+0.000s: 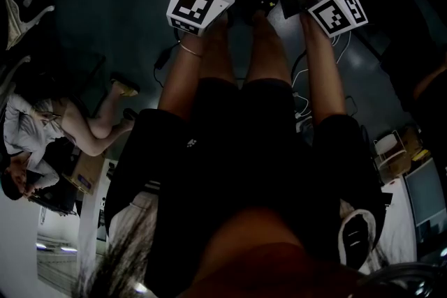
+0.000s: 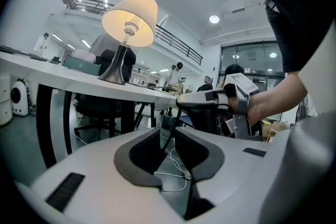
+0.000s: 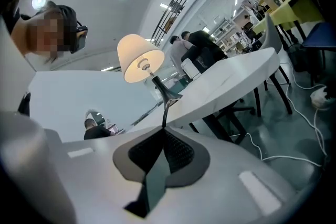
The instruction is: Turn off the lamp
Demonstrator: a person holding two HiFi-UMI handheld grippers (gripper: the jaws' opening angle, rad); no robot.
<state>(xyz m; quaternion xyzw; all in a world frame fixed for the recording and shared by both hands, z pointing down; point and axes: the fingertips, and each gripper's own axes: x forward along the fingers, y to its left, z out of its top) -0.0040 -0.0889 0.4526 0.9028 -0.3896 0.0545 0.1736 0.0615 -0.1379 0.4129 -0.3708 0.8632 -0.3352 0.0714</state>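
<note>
Right gripper (image 3: pixel 160 136) jaws clamped shut on cord (image 3: pixel 165 114); left gripper (image 2: pixel 168 135) jaws slightly apart, empty. Lamp (image 3: pixel 138 62) lit: keep cord slack, don't drag it off worktop (image 3: pixel 231 75).

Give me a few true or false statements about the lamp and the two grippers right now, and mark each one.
1. The lamp is lit. True.
2. The lamp stands on the floor. False: it stands on the white table.
3. The right gripper is shut on the thin dark cord that hangs from the lamp's base. True.
4. The left gripper is shut tight. False: its jaws stand apart and press on nothing.
5. The lampshade is black. False: it is a pale cream and it glows.
</note>
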